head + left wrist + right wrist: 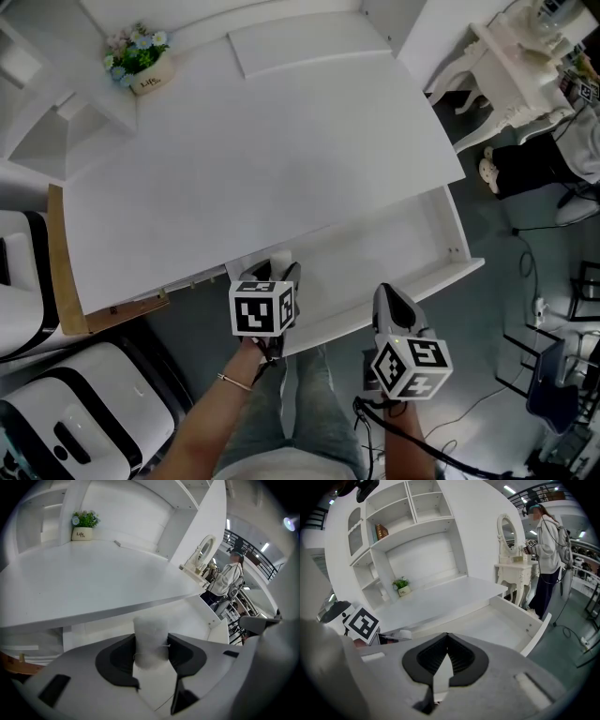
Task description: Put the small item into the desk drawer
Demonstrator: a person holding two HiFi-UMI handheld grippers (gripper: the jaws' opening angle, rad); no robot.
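Grasping the small item point(150, 632), a pale fuzzy cylinder that stands upright between their dark pads point(117, 660), the left tongs point(278, 278) sit at the left end of the open drawer point(394, 251). In the head view the item shows just at the near edge of the white surface point(262, 169), above the drawer's left end; whether it touches the drawer floor cannot be told. The drawer is pulled out toward the person and its white floor is bare on the right side. The right tongs point(390, 300) are clenched, jaws together with nothing between them, and hang just near of the drawer's front panel, to the right of the left tongs and apart from them. A flower pot point(141, 67) with small blossoms stands at the far left corner of the surface, well apart from both tongs. In the right gripper view a person point(547, 550) stands far right beside a white dressing table point(509, 569) with an oval mirror
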